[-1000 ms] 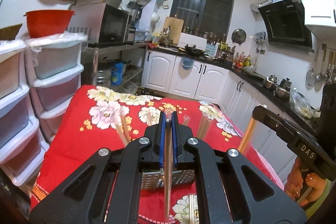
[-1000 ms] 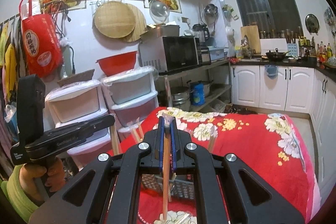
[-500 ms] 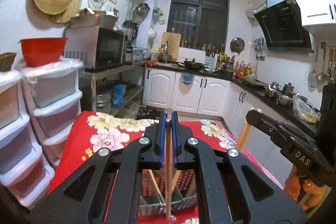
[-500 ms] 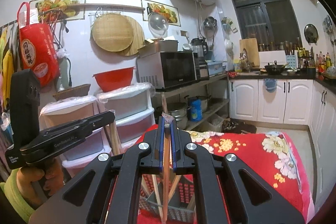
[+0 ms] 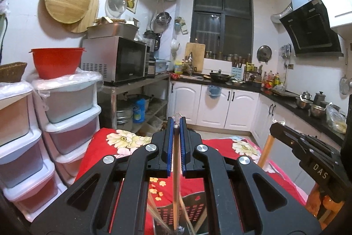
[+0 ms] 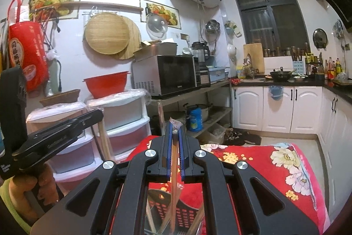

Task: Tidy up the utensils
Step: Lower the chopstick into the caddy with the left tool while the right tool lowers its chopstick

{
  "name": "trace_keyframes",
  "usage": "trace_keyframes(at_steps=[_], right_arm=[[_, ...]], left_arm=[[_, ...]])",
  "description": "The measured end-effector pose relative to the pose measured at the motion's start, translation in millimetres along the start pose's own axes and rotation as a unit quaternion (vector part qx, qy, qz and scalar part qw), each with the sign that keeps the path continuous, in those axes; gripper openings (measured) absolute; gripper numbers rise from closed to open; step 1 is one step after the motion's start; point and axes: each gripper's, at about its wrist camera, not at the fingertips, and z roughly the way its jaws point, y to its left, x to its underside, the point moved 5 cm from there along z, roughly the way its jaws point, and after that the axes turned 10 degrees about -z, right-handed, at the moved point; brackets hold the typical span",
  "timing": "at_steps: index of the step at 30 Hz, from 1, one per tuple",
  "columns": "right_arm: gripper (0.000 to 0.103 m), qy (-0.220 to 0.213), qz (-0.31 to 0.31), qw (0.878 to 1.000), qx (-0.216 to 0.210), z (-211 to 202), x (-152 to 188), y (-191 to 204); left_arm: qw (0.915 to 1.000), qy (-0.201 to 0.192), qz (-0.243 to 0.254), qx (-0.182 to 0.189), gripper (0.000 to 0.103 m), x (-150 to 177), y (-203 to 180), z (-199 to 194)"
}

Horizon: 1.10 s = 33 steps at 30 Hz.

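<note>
A: Left tongs [image 5: 176, 122] are seen pressed together on one wooden chopstick [image 5: 175, 186], held upright between the blue pads [image 5: 169, 142]. Right tongs [image 6: 175, 126] are clamped the same way on a second chopstick [image 6: 173, 171].

B: Location of the task items?

A: Both chopsticks are held over a perforated utensil basket [image 5: 195, 210] on the tabletop with the red floral cloth [image 5: 103, 142]. The lower tips hang at or just inside the basket mouth; contact with its floor cannot be told. More loose chopsticks [image 6: 151, 219] are seen leaning inside it.

B: Risks?

A: Each stick is pinched near its top only, so a swing or pivot in the pads is judged likely if it is knocked. A tip could be caught on the basket rim or on the leaning sticks, and the light basket could be tipped. The two tools are held near each other, so a clash is possible. If a stick is released too high, a bounce out onto the cloth is likely.
</note>
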Motion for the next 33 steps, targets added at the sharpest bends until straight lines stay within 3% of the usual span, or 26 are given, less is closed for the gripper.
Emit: trace_keyframes(at_steps=[8, 17, 33], right_arm=[[0.006, 0.014, 0.005, 1.0, 0.023, 28, 22, -10], [0.006, 0.025, 0.015, 0.999, 0.018, 51, 45, -11], [0.006, 0.048, 0.024, 0.999, 0.009, 60, 76, -10]], left_arm=[[0.9999, 0.004, -0.01, -0.008, 0.001, 13, 13, 20], [0.9994, 0.024, -0.023, -0.009, 0.001, 34, 19, 38], [0.9969, 0.07, -0.035, -0.009, 0.001, 63, 31, 57]])
